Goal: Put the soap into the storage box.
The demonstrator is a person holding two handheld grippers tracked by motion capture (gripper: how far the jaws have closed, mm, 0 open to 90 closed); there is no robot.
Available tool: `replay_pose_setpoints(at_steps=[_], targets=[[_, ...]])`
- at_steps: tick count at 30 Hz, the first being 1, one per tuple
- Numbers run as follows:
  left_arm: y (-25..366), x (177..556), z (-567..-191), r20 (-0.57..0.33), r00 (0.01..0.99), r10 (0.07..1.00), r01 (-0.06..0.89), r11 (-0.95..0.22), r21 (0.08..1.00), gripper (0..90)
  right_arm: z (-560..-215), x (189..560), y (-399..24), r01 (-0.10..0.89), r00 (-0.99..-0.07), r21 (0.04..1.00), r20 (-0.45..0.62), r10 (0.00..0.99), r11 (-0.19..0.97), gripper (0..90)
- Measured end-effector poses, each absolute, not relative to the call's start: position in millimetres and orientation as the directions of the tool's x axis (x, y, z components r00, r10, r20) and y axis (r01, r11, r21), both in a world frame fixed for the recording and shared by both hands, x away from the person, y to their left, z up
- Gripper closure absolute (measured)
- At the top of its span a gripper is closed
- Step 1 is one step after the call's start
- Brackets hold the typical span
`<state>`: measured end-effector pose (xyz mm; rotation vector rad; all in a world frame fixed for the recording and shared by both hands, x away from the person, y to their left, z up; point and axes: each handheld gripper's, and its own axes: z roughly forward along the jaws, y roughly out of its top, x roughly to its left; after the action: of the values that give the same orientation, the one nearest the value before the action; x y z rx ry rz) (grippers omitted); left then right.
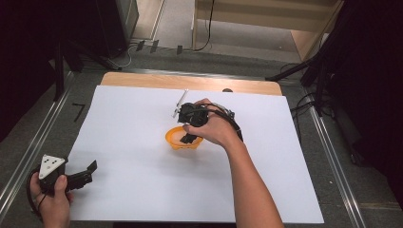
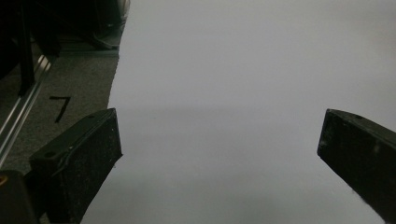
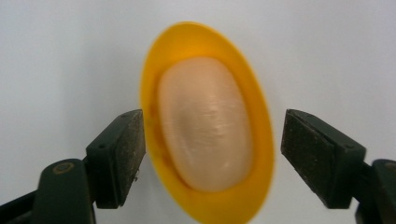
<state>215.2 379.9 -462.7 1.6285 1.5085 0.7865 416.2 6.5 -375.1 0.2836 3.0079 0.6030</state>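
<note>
1. Orange bowl [image 1: 183, 139] sits mid-sheet on the white paper [image 1: 142, 156], upright, mouth up. In the right gripper view its bowl [image 3: 205, 121] shows a pale, smooth inner floor and a thin orange rim, slightly blurred.
2. Right gripper [image 1: 189, 137] hangs straight over the bowl, pointing down. Its jaws are spread and stand to either side of the bowl; whether the near pad touches the rim I cannot tell. Nothing pinched.
3. Left gripper [image 1: 88, 172] rests near the sheet's near-left corner, well apart from the bowl. Jaws spread wide, only bare paper between them.
4. Handling, my guess: small plastic bowl, light, stiff, not fragile, glossy and so likely slippery. It may skate on the paper if nudged sideways.
5. Where to grip: one pad inside, one outside the wall at the rim. Pinching across the full width looks risky; the rounded sides could squirt out.
</note>
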Motion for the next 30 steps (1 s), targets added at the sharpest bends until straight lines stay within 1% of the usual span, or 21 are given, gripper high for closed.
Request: replay_pose_setpoints(at_steps=[1,2,3,4,5,8,10,13,14,15,18,23,30], targets=[[380,215,-463,-0.059,0.11,0.992,0.519,-0.006,0.854,0.0,-373,414,1,0.211,-0.971,0.413,-0.02,0.24,0.886,15.0],[380,215,-463,-0.06,0.111,0.992,0.519,-0.006,0.855,0.0,-373,414,1,0.211,-0.971,0.413,-0.02,0.24,0.886,15.0],[380,215,-463,-0.059,0.111,0.992,0.52,-0.008,0.854,0.0,-373,414,-2,0.223,-0.965,0.434,-0.029,0.26,0.873,12.5],[380,215,-463,-0.056,0.112,0.992,0.519,-0.01,0.855,0.0,-371,412,-8,0.245,-0.95,0.465,-0.062,0.307,0.851,6.4],[380,215,-463,-0.056,0.11,0.992,0.521,-0.009,0.854,0.0,-371,411,-11,0.259,-0.942,0.475,-0.067,0.328,0.841,1.0],[380,215,-462,-0.054,0.112,0.992,0.519,-0.012,0.854,0.0,-372,410,-17,0.278,-0.935,0.494,-0.058,0.351,0.824,0.0],[380,215,-462,-0.056,0.112,0.992,0.518,-0.011,0.856,0.0,-372,409,-25,0.3,-0.921,0.509,-0.066,0.385,0.807,0.0],[380,215,-462,-0.053,0.112,0.992,0.518,-0.013,0.855,0.0,-374,407,-44,0.348,-0.898,0.55,-0.039,0.439,0.76,0.0],[380,215,-462,-0.053,0.111,0.992,0.518,-0.012,0.855,0.0,-374,407,-44,0.348,-0.898,0.55,-0.039,0.439,0.76,0.0],[380,215,-463,-0.051,0.112,0.992,0.518,-0.014,0.855,0.0,-376,404,-53,0.372,-0.884,0.561,-0.028,0.466,0.739,0.0],[380,215,-462,-0.058,0.113,0.992,0.518,-0.009,0.855,0.0,-378,402,-61,0.389,-0.874,0.562,-0.024,0.484,0.73,0.0],[380,215,-463,-0.056,0.113,0.992,0.519,-0.011,0.855,0.0,-385,395,-89,0.426,-0.837,0.617,-0.009,0.548,0.661,0.0],[380,214,-462,-0.051,0.119,0.992,0.515,-0.017,0.857,0.0,-397,388,-111,0.464,-0.811,0.644,0.032,0.584,0.608,0.0]])
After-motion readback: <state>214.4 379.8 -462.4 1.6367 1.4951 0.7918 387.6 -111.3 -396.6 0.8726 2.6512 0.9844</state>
